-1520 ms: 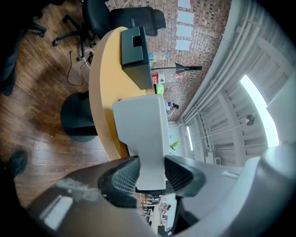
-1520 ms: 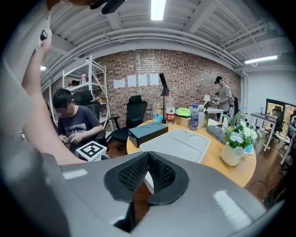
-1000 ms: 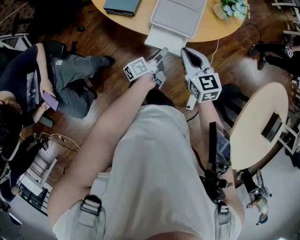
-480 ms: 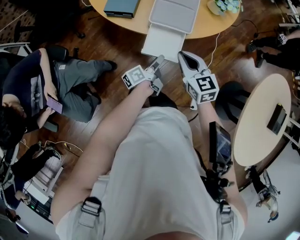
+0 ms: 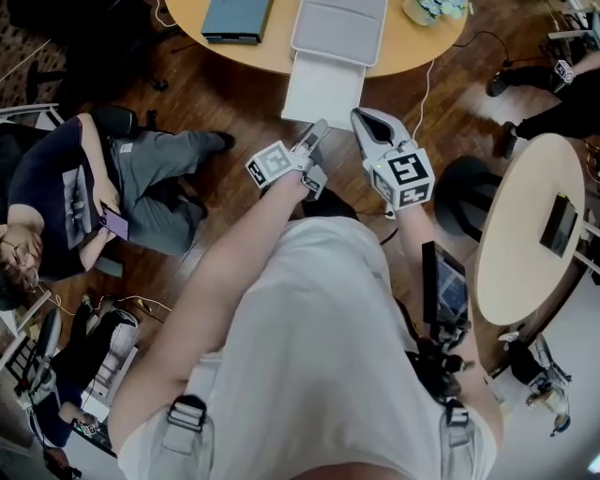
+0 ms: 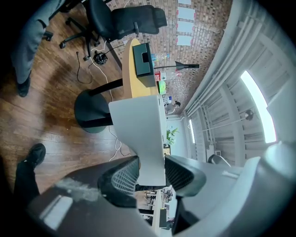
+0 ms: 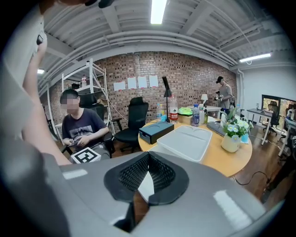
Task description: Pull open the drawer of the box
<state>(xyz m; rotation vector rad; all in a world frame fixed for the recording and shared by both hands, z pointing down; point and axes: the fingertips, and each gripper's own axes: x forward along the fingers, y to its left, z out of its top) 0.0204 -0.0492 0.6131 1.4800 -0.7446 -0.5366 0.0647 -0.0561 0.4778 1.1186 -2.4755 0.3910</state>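
Drawn farther out of the box (image 5: 339,28) on the counter (image 5: 412,47), the drawer (image 5: 323,89) runs far-to-near, its near edge grasped by the jaws of the left gripper (image 5: 317,131), while the right gripper (image 5: 361,114), clenched empty, hangs just right.

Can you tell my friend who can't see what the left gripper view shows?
The left tongs pinch a white drawer that juts past the edge of a wooden table. Behind it are a dark box on the table, a black office chair and a wooden floor.
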